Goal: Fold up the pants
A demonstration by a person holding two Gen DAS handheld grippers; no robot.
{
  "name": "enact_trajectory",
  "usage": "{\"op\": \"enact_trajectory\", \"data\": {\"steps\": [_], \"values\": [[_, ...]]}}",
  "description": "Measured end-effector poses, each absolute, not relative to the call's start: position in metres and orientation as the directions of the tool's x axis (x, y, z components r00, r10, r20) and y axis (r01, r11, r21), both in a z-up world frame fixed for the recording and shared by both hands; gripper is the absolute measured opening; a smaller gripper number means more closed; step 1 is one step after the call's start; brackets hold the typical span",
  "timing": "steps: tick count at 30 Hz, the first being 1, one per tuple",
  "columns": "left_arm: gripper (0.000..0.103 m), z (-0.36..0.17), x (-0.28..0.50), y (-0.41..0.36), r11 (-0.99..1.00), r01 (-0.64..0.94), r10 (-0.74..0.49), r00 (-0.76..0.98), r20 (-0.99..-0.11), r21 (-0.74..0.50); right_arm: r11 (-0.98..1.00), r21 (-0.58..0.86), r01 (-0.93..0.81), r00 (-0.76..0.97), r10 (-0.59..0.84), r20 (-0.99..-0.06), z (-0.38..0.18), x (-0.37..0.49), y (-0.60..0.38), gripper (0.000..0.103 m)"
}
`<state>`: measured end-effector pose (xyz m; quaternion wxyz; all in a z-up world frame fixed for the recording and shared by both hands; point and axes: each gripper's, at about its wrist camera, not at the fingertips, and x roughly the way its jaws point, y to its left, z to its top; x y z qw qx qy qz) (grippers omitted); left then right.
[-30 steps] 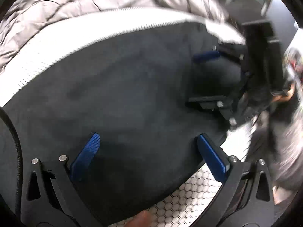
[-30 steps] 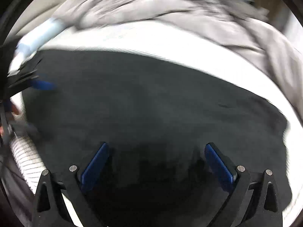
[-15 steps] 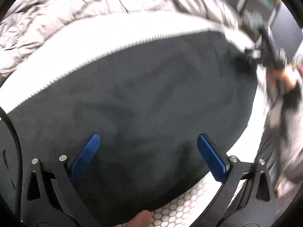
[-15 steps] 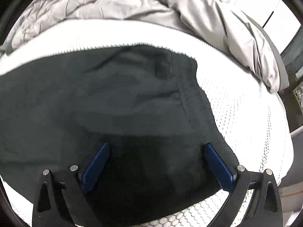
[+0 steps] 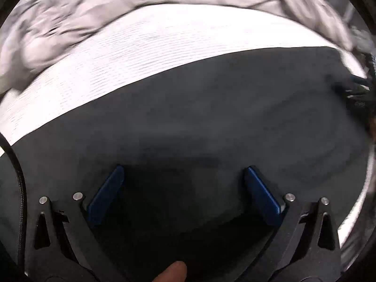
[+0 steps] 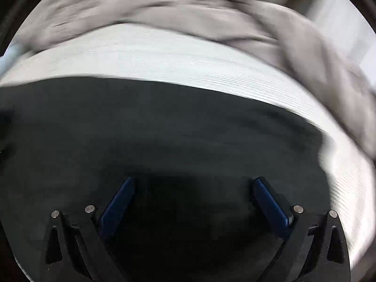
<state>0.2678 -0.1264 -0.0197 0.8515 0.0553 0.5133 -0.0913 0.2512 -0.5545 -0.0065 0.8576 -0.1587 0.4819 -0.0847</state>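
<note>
On the white mattress (image 5: 145, 47) the dark pants (image 5: 199, 122) lie spread flat, filling the lower half of both views; their far edge runs as a clean line across the quilted white cover, and beyond that strip a rumpled grey duvet (image 5: 70, 11) is heaped along the top. Over the cloth the left gripper (image 5: 183, 171) hangs with its jaws wide apart and nothing between them; its blue pads (image 5: 108, 192) stand over dark fabric, though whether they touch it I cannot tell. A fingertip (image 5: 172, 271) shows at the bottom edge of the left view, between the black finger mounts; a black cable (image 5: 16, 171) curves down the left rim. At the far right of that view the other tool shows as a dark, blurred shape near the pants' edge, too smeared to read. From the right wrist the right gripper (image 6: 193, 183) is likewise wide open and empty over the pants (image 6: 164, 129); the mattress (image 6: 188, 63) shows beyond and wraps round the right side, where the garment's edge ends; the duvet (image 6: 176, 9) lies bunched behind it and trails down the right. Both views are streaked with motion blur, so creases and seams in the cloth cannot be made out; nothing lies on top of the pants.
</note>
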Motion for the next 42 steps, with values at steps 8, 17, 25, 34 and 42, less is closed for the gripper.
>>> {"op": "enact_trajectory", "data": {"steps": [8, 17, 25, 34, 42], "values": [[0.102, 0.015, 0.265, -0.123, 0.977, 0.189, -0.181, 0.513, -0.839, -0.096, 0.977, -0.21, -0.026, 0.584, -0.156, -0.797, 0.014, 0.234, -0.528, 0.102], [0.103, -0.018, 0.322, -0.18, 0.958, 0.266, -0.212, 0.416, -0.884, -0.104, 0.95, -0.155, -0.272, 0.504, 0.003, -0.864, -0.02, 0.229, -0.405, 0.102], [0.103, -0.011, 0.311, -0.054, 0.998, 0.011, 0.052, 0.483, -0.874, 0.065, 0.937, -0.192, -0.293, 0.518, -0.013, -0.855, -0.025, 0.238, -0.446, 0.102], [0.087, 0.008, 0.268, 0.067, 0.988, -0.145, 0.025, 0.518, -0.855, -0.06, 0.938, -0.183, -0.295, 0.514, -0.006, -0.858, -0.025, 0.243, -0.455, 0.102], [0.041, -0.003, 0.279, 0.127, 0.961, -0.277, 0.131, 0.523, -0.842, -0.022, 0.937, -0.182, -0.297, 0.515, -0.003, -0.857, -0.025, 0.244, -0.459, 0.102]]}}
